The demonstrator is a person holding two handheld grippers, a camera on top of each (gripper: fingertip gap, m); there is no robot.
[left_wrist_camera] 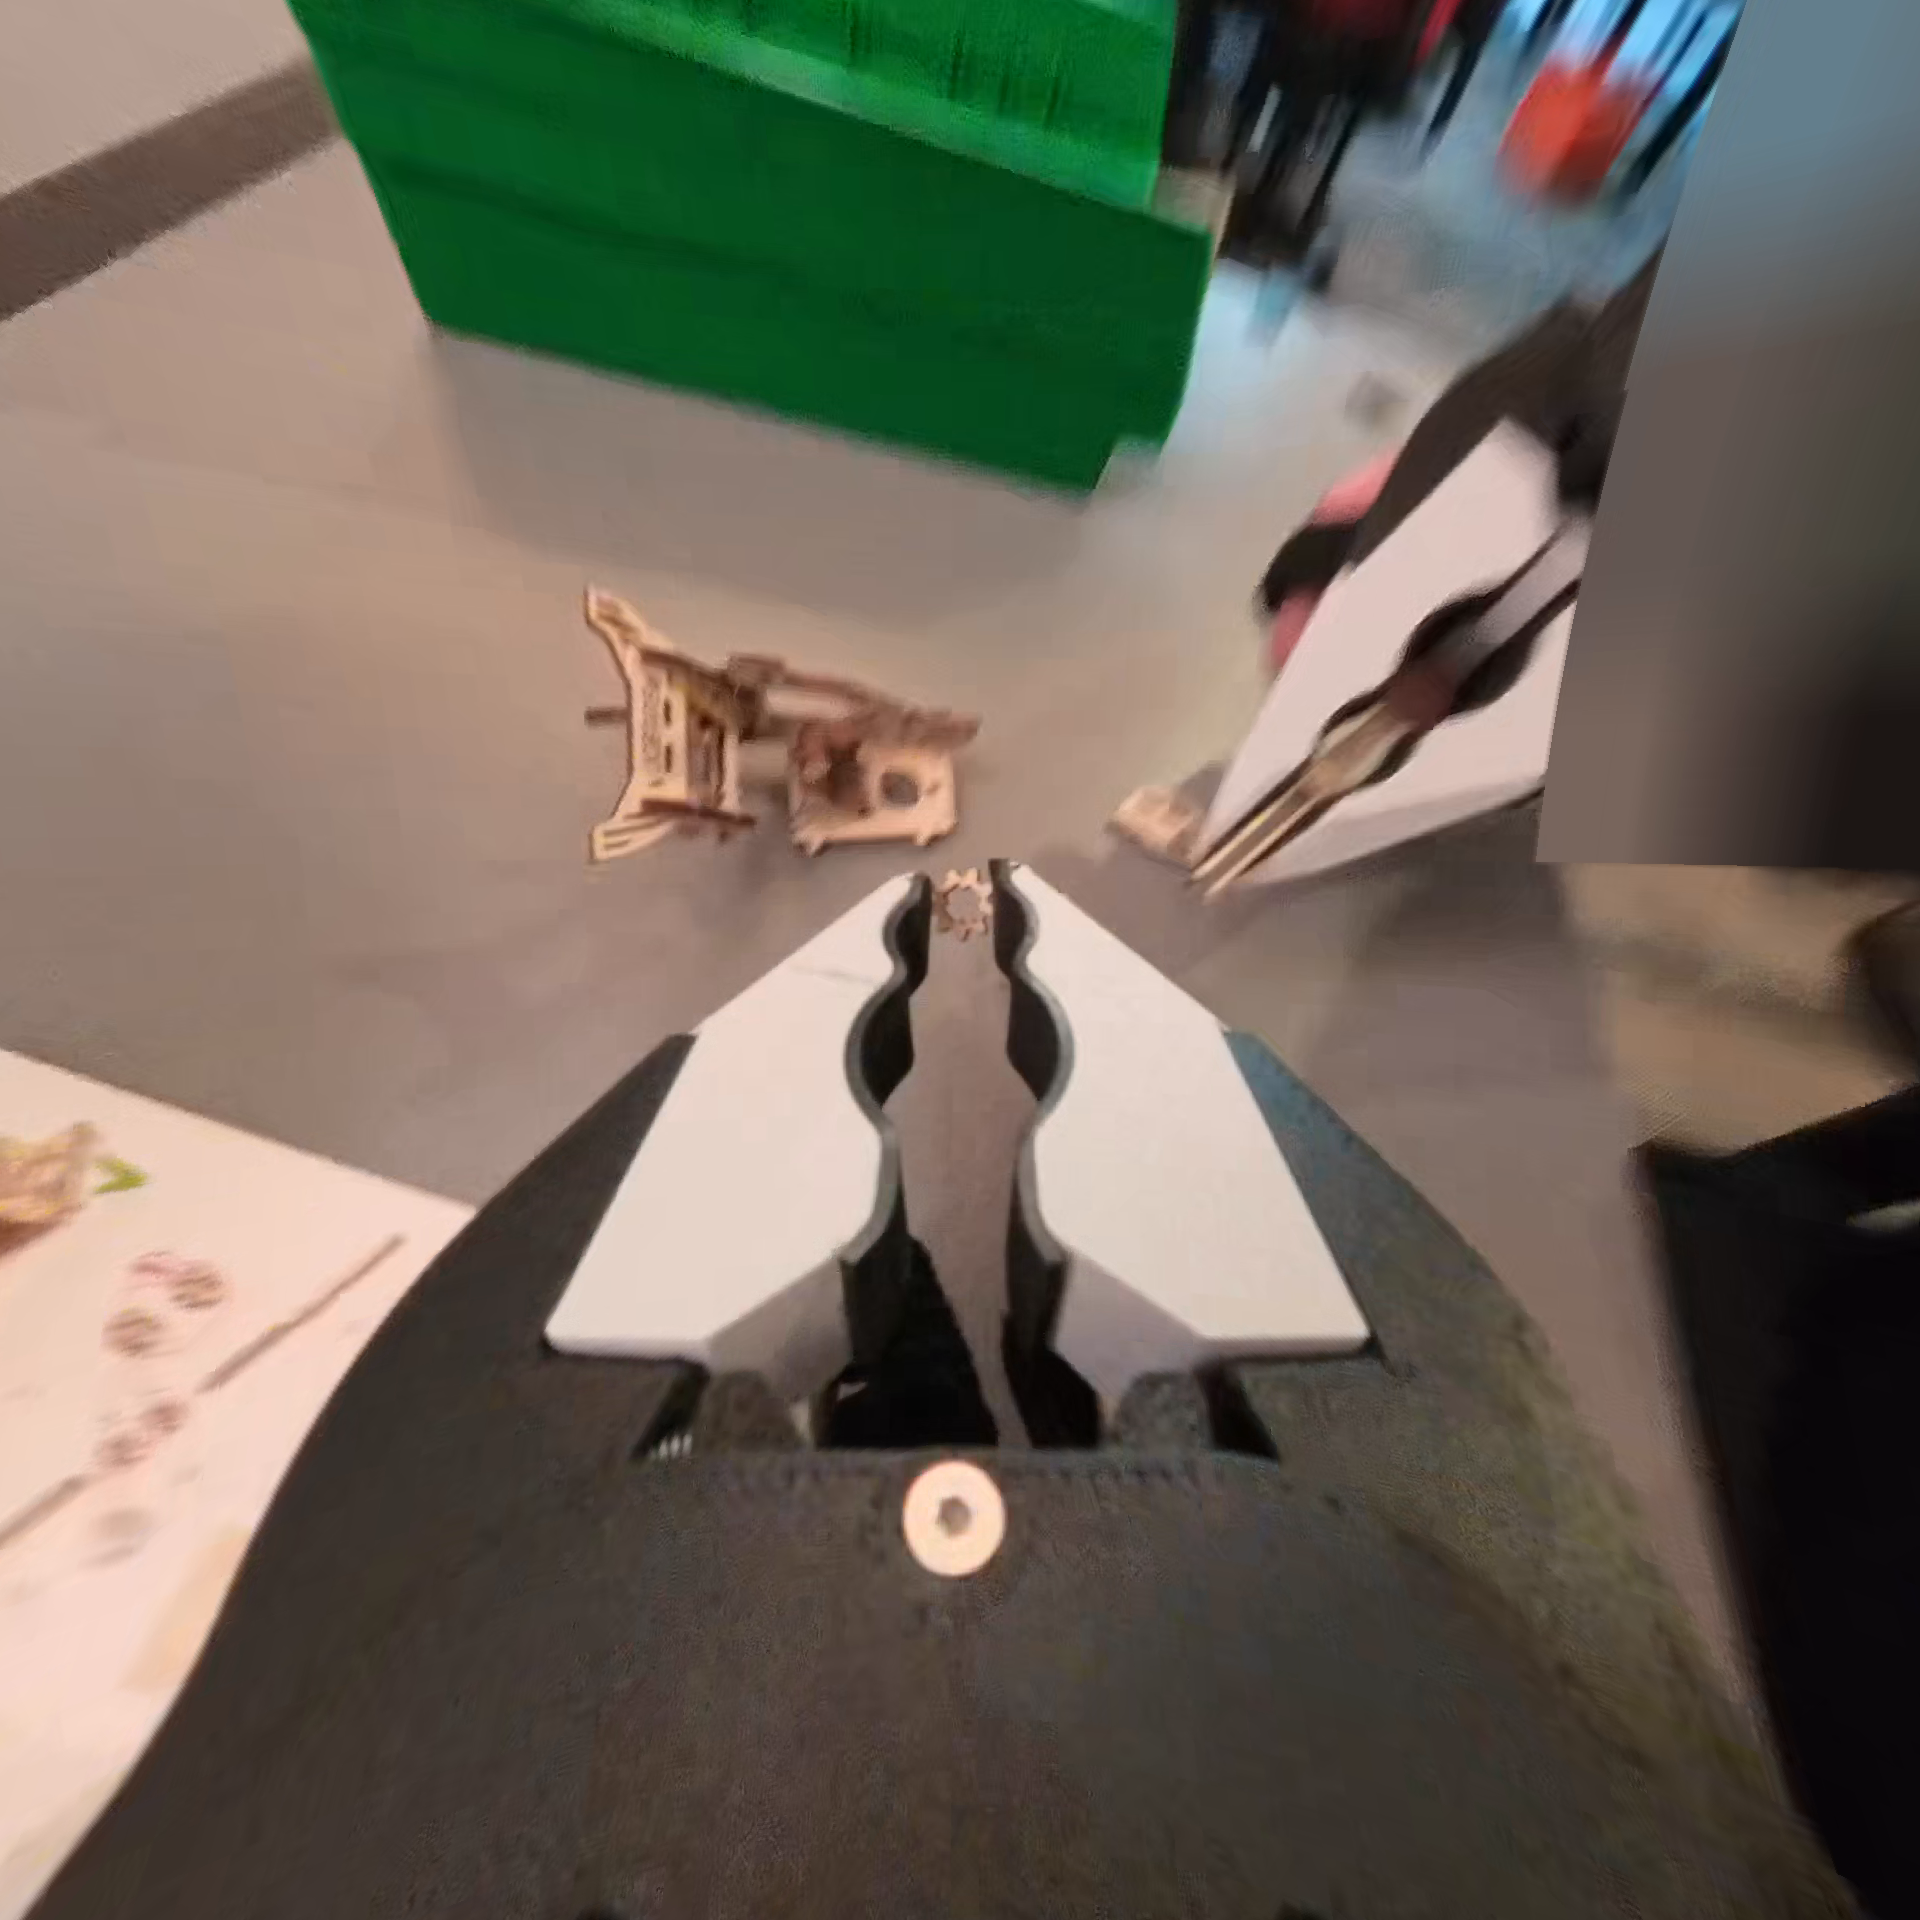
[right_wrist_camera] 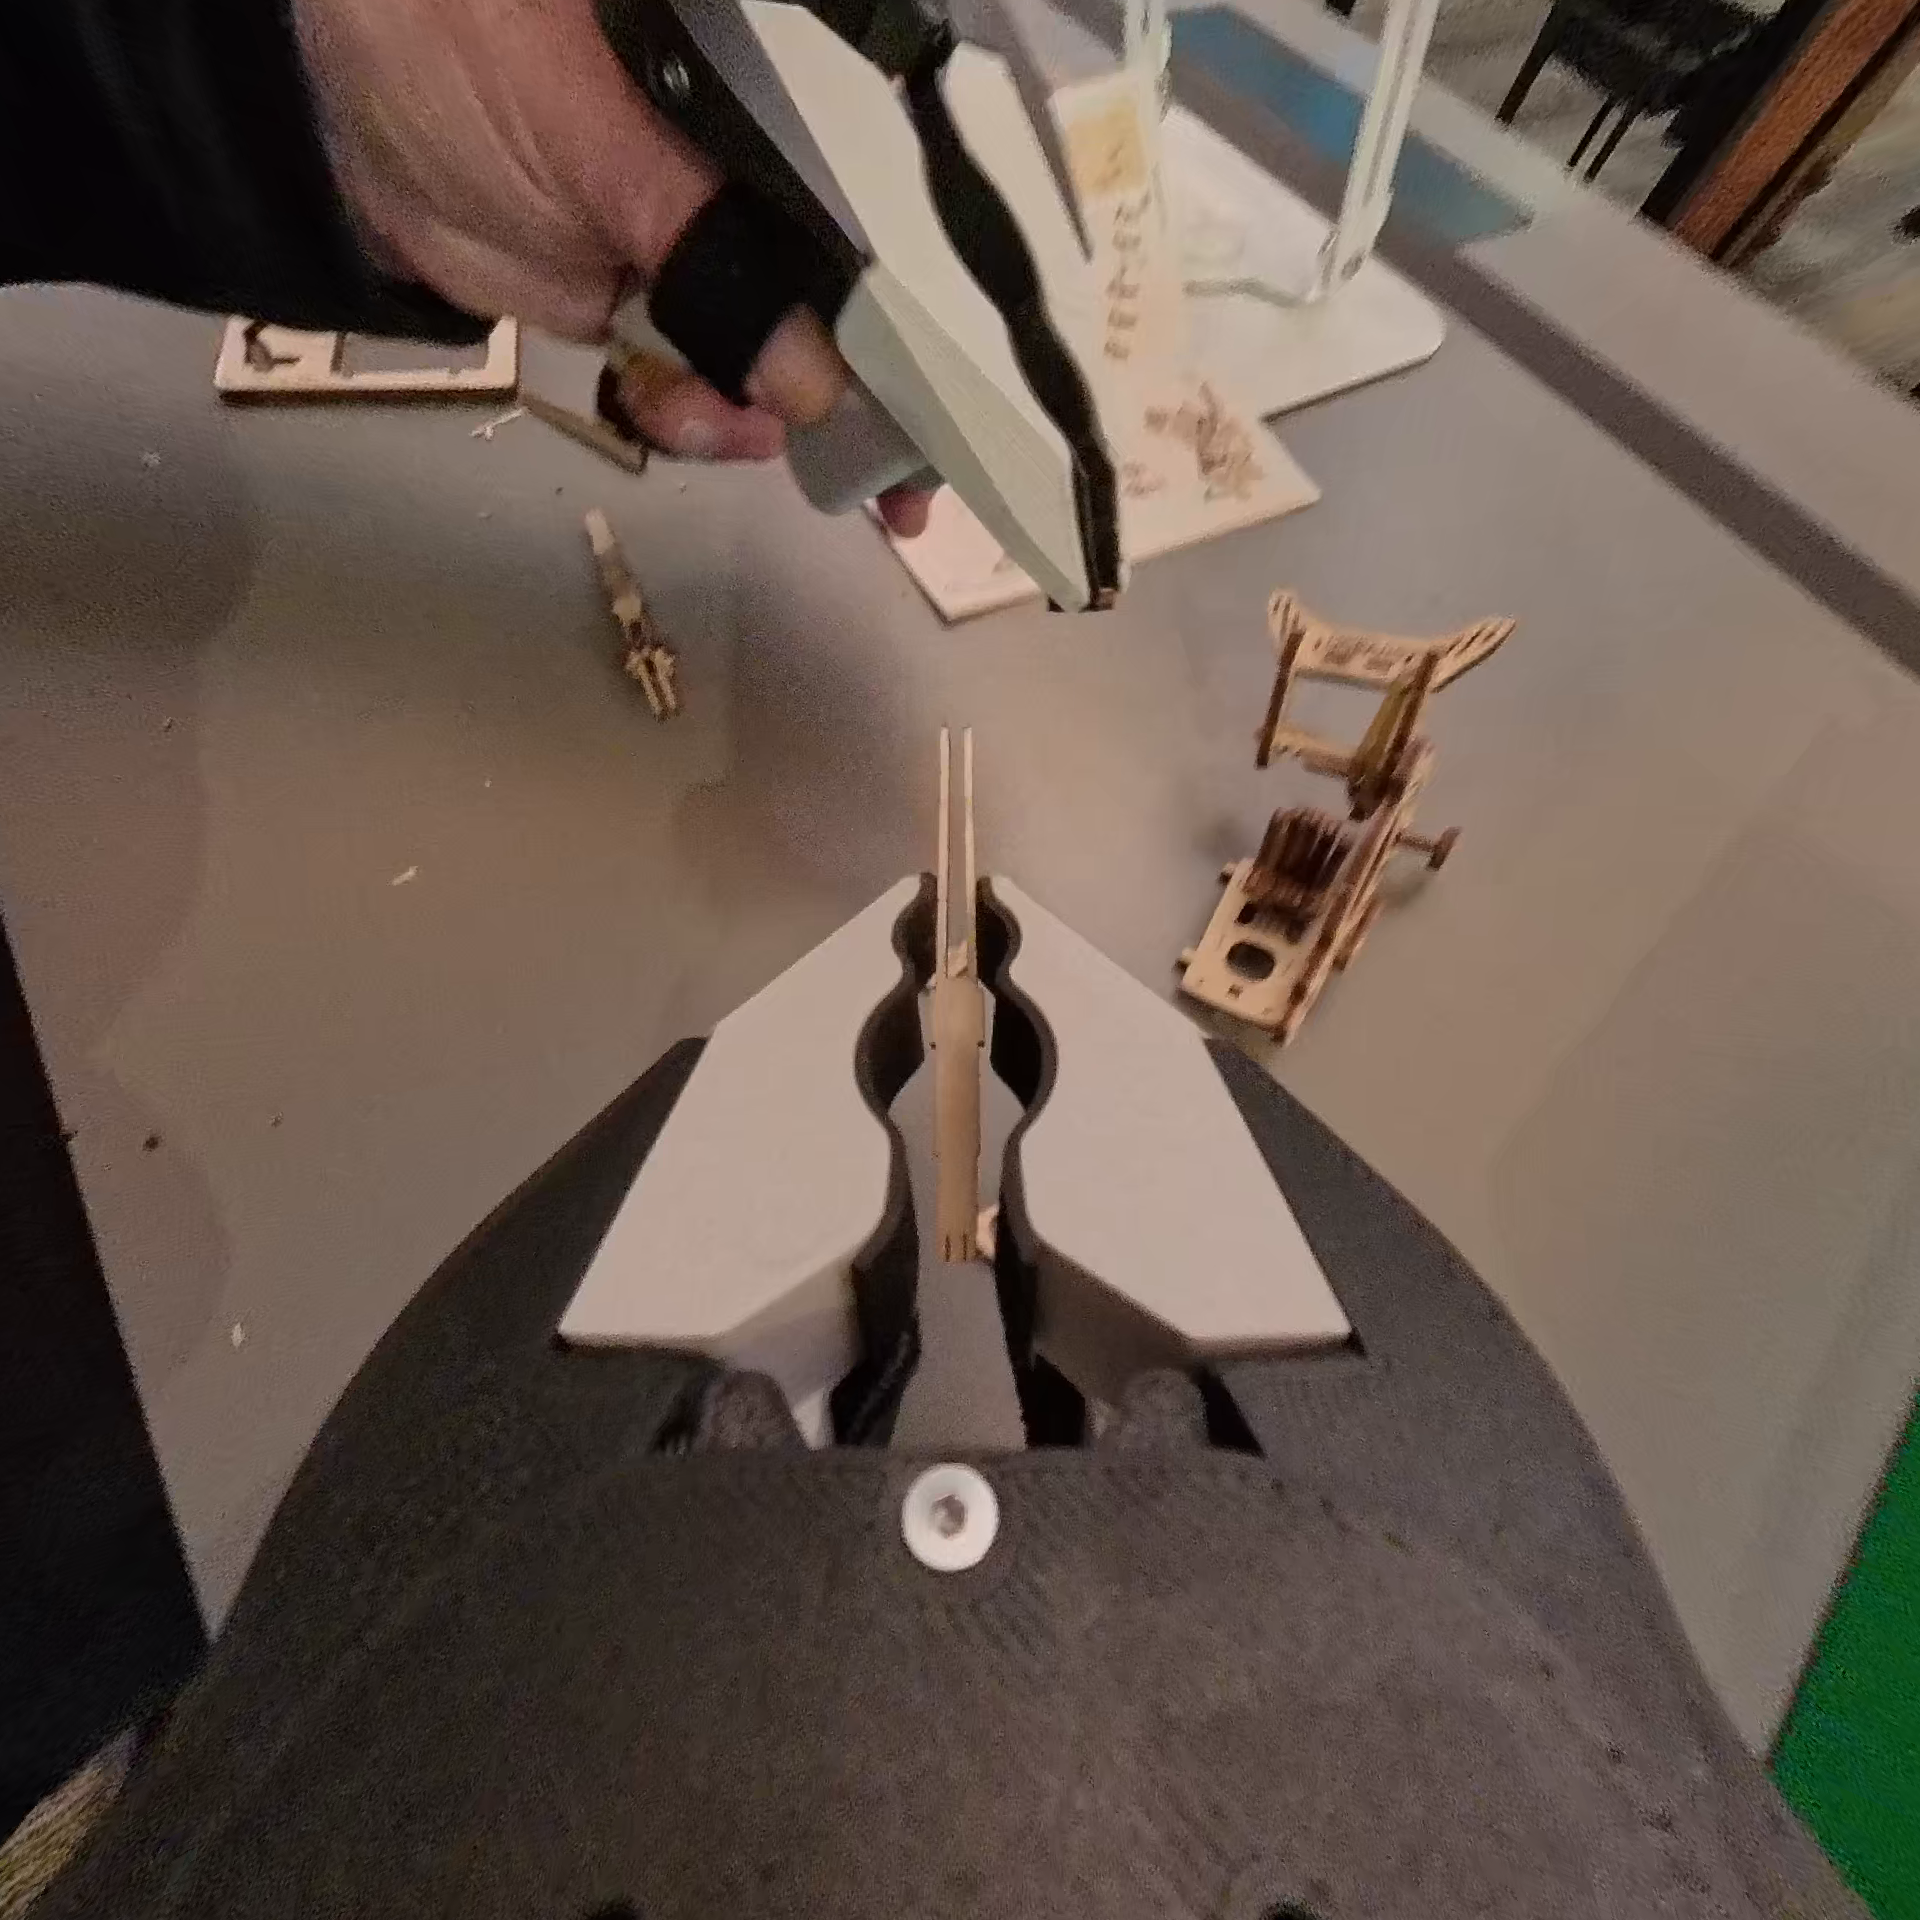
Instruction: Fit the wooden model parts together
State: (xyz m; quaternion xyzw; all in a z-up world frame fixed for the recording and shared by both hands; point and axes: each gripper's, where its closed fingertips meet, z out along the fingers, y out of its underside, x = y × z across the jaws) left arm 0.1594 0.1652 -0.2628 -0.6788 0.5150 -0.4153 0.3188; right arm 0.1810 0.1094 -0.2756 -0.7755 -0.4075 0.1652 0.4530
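My left gripper [left_wrist_camera: 961,883] is shut on a small wooden gear [left_wrist_camera: 962,906] at its fingertips, held above the grey table. It also shows in the right wrist view [right_wrist_camera: 1091,597], gripped by a hand. My right gripper [right_wrist_camera: 956,894] is shut on a long forked wooden rod [right_wrist_camera: 957,997] that sticks out past the fingertips. It also shows in the left wrist view [left_wrist_camera: 1247,842], to the right of the gear, with the rod pointing left. The partly built wooden model [left_wrist_camera: 758,743] lies on the table beyond the left gripper; it also shows in the right wrist view [right_wrist_camera: 1330,831].
A green box [left_wrist_camera: 790,208] stands behind the model. An instruction sheet [left_wrist_camera: 156,1403] lies front left. A loose wooden assembly [right_wrist_camera: 634,623], a flat wooden part sheet [right_wrist_camera: 364,364], another paper sheet [right_wrist_camera: 1174,488] and a white stand [right_wrist_camera: 1299,260] are on the table.
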